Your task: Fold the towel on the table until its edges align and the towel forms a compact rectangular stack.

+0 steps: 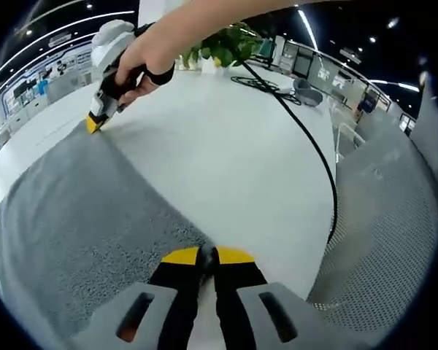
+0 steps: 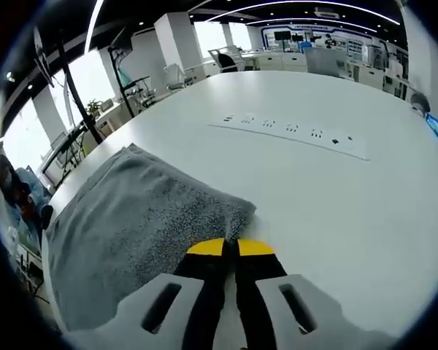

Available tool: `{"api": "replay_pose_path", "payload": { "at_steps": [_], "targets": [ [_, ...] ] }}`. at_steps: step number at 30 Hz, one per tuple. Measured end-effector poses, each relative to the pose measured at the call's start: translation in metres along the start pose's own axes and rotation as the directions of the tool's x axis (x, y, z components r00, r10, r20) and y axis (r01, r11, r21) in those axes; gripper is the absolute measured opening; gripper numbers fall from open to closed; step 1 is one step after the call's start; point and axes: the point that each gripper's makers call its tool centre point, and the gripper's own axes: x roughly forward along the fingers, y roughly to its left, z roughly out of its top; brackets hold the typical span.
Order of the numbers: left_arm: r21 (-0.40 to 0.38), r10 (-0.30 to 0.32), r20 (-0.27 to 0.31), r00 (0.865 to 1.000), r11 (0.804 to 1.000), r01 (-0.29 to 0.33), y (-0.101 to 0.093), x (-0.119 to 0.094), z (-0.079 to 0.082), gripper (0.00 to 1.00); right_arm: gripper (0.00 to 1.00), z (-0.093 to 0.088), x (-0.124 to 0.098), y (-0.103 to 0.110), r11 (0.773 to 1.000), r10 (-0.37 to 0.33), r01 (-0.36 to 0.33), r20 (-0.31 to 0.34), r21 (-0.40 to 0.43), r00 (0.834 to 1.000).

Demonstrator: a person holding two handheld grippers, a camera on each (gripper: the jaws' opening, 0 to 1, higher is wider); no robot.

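Observation:
A grey towel [image 1: 87,226] lies flat on the white table [image 1: 233,160]. My left gripper [image 1: 208,255] has its yellow-tipped jaws closed on the towel's near corner. At the towel's far corner, a hand holds my right gripper [image 1: 93,125] with its tip down on the cloth. In the right gripper view the towel [image 2: 139,219] spreads to the left, and the right gripper [image 2: 230,248] is shut with a corner of the cloth pinched at its tips.
A black cable [image 1: 306,138] runs across the table past a potted plant [image 1: 230,44]. A mesh chair back [image 1: 379,240] stands at the right table edge. A white power strip [image 2: 292,131] lies on the table beyond the towel.

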Motion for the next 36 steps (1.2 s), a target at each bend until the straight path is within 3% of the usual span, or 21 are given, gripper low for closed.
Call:
{"api": "replay_pose_path", "payload": {
  "at_steps": [8, 15, 20, 26, 34, 36],
  "targets": [
    [0.047, -0.054, -0.014, 0.998, 0.997, 0.055, -0.013, 0.006, 0.006, 0.05, 0.01, -0.004, -0.002, -0.014, 1.0, -0.003, 0.003, -0.008, -0.001, 1.0],
    [0.126, -0.145, -0.05, 0.988, 0.981, 0.15, -0.029, 0.015, 0.015, 0.05, 0.01, -0.01, -0.013, -0.026, 1.0, -0.01, 0.01, -0.009, 0.008, 1.0],
    [0.246, -0.188, -0.102, 0.977, 0.947, 0.208, -0.041, 0.021, 0.02, 0.05, 0.01, -0.016, -0.02, -0.039, 1.0, -0.023, 0.023, -0.008, -0.004, 1.0],
    [0.326, -0.226, -0.133, 0.965, 0.91, 0.258, -0.055, 0.032, 0.032, 0.05, 0.01, -0.023, -0.035, -0.051, 0.999, -0.043, 0.043, -0.005, 0.017, 0.999],
    [0.335, -0.3, -0.121, 0.946, 0.885, 0.323, -0.079, 0.046, 0.05, 0.06, 0.01, -0.032, -0.054, -0.072, 0.996, -0.079, 0.079, -0.007, 0.037, 0.997],
    [0.352, -0.318, -0.13, 0.939, 0.871, 0.343, -0.086, 0.049, 0.053, 0.06, 0.01, -0.037, -0.062, -0.076, 0.995, -0.085, 0.086, -0.01, 0.041, 0.996]
  ]
}}
